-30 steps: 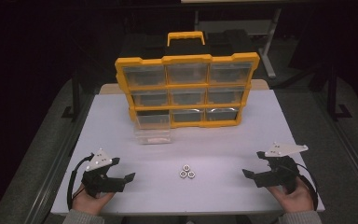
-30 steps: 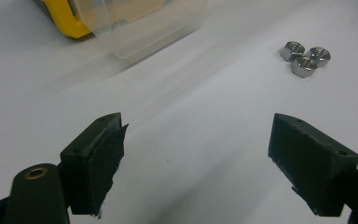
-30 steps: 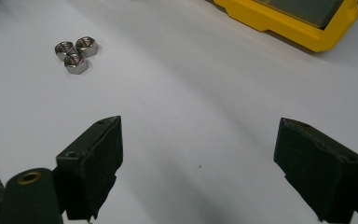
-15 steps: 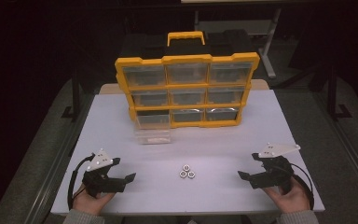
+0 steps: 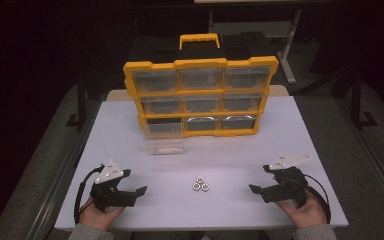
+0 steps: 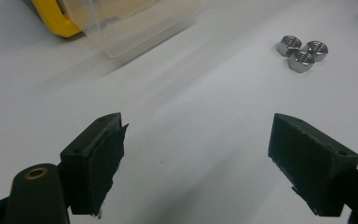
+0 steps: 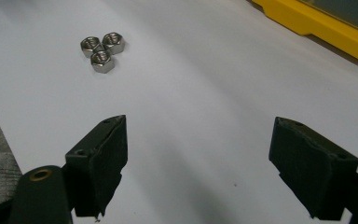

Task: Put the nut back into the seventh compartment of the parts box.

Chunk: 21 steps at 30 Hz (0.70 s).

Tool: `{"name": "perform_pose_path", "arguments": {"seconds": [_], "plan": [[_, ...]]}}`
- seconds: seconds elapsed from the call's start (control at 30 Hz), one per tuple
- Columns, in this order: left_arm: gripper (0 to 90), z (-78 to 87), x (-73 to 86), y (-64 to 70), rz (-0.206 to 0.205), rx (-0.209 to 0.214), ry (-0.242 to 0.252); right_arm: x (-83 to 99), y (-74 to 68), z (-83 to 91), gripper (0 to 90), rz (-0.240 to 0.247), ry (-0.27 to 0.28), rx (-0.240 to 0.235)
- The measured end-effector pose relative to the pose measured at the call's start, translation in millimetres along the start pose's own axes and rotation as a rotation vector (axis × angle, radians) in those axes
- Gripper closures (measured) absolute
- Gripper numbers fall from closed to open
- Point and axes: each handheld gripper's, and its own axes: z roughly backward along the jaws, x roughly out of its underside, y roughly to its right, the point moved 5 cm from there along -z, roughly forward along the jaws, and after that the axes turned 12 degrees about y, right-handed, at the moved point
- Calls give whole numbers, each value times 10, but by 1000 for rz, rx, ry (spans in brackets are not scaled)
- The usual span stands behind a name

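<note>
From the high view, a white bench (image 5: 130, 130) carries a yellow organiser (image 5: 200, 97) of nine clear drawers standing upright at its far middle, with a black and yellow handle on top. One clear drawer (image 5: 163, 146) lies pulled out on the bench just in front of the organiser's lower left compartment. Three metal nuts (image 5: 200, 184) sit touching one another in a small cluster near the bench's near edge, about midway between the two claws. The left claw (image 5: 139, 192) rests at the near left, held in a hand (image 5: 96, 216), its jaws spread wide and pointing right toward the nuts but well apart from them. The right claw (image 5: 258, 192) rests at the near right in the other hand (image 5: 307, 211), jaws likewise spread wide and pointing left, holding nothing. In the left gripper view, the left claw (image 6: 196, 161) gapes wide over bare bench, the nuts (image 6: 303, 52) lie far right ahead of it, and the clear drawer (image 6: 135, 23) shows at the far left beside a yellow corner. In the right gripper view, the right claw (image 7: 198, 161) stands wide and empty, the nuts (image 7: 101, 49) lie far left, and the organiser's yellow edge (image 7: 321, 28) runs across the far right.
</note>
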Motion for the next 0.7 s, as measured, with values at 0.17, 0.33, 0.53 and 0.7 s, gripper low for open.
{"name": "perform_pose_path", "arguments": {"seconds": [0.17,0.33,0.53,0.7], "plan": [[180,-11,7,6,14,0,0,-71,-78,-67,190,1,-7,-35],[180,-21,-2,9,19,-1,13,-143,-165,-180,219,27,-38,-70],[181,-21,3,14,20,1,7,-256,-323,-381,244,62,-77,-123],[182,-9,-7,16,19,0,16,-359,-433,-545,282,87,-96,-164]]}}
